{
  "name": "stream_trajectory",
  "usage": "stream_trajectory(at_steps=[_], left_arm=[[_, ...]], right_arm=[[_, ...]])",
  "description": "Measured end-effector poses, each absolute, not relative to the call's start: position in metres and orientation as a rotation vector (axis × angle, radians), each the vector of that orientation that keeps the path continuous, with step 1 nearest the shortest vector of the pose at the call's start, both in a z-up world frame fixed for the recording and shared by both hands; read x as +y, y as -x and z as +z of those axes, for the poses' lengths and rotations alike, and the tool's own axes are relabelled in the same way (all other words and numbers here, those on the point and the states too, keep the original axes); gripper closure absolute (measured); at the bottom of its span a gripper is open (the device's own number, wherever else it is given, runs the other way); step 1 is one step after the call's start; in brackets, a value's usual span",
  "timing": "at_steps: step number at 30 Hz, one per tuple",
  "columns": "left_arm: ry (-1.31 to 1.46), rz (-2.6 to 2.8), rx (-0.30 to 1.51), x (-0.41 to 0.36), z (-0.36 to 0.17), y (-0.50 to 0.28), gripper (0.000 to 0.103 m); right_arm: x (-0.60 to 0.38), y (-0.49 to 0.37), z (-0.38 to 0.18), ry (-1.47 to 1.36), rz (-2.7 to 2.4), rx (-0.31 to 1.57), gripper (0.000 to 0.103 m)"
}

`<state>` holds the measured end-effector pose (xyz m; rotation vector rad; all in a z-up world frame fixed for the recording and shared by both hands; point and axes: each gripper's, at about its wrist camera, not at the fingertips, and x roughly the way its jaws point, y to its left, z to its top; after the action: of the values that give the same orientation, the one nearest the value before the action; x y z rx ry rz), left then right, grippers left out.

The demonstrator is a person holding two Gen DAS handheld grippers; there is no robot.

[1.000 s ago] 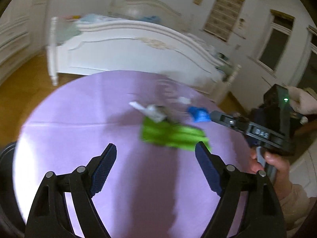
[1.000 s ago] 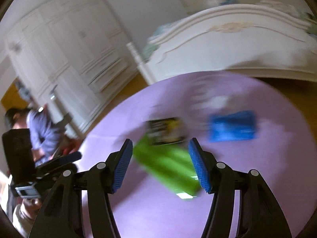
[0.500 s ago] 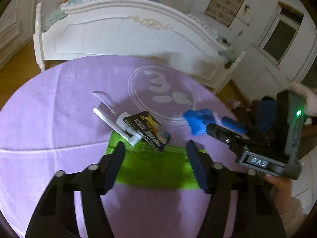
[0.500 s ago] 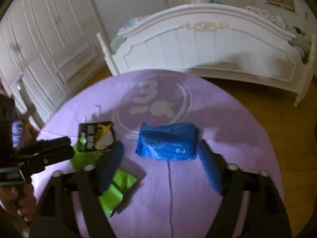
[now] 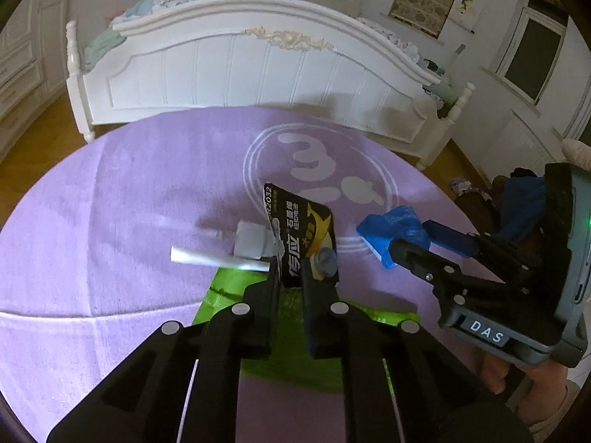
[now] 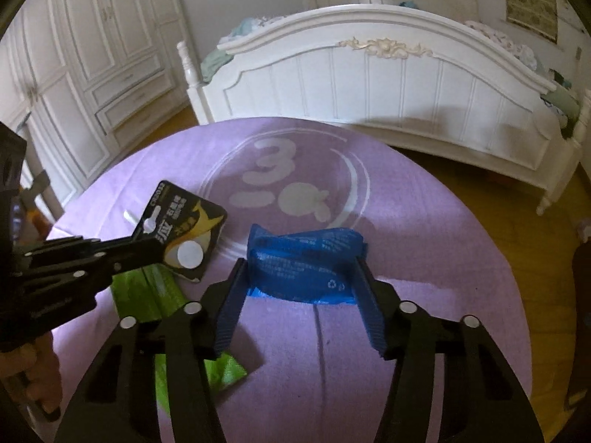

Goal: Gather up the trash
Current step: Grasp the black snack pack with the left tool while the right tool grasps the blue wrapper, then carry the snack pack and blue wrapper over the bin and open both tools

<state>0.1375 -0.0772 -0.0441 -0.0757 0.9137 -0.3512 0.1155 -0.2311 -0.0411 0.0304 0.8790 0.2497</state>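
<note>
My left gripper is shut on a black and yellow battery card and holds it tilted above the purple round rug; the card also shows in the right wrist view. Under it lie a green wrapper and a white strip with a small grey piece. My right gripper has its fingers on both sides of a crumpled blue packet on the rug, pressing its ends. The left gripper reaches in from the left there.
A white bed footboard stands just past the rug. White wardrobes line the left wall. Wooden floor surrounds the rug. The green wrapper lies left of the blue packet.
My left gripper closed on the battery card and raised it off the green wrapper. My right gripper moved in around the blue packet and narrowed onto it.
</note>
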Motion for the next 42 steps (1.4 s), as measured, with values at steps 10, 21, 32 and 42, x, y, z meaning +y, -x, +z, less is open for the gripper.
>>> stream_trajectory(at_steps=[10, 21, 32, 42], left_arm=[[0.075, -0.375, 0.837, -0.077, -0.024, -0.113, 0.099], [0.106, -0.359, 0.836, -0.059, -0.017, -0.095, 0.101], [-0.119, -0.312, 0.813, -0.095, -0.022, -0.137, 0.007], [-0.345, -0.348, 0.942, -0.133, -0.059, -0.178, 0.040]], right_arm=[[-0.255, -0.085, -0.022, -0.228, 0.317, 0.800, 0.063], [-0.268, -0.053, -0.014, -0.328, 0.332, 0.794, 0.063], [-0.276, -0.057, -0.027, -0.384, 0.361, 0.828, 0.063], [-0.279, -0.060, -0.034, -0.416, 0.370, 0.860, 0.063]])
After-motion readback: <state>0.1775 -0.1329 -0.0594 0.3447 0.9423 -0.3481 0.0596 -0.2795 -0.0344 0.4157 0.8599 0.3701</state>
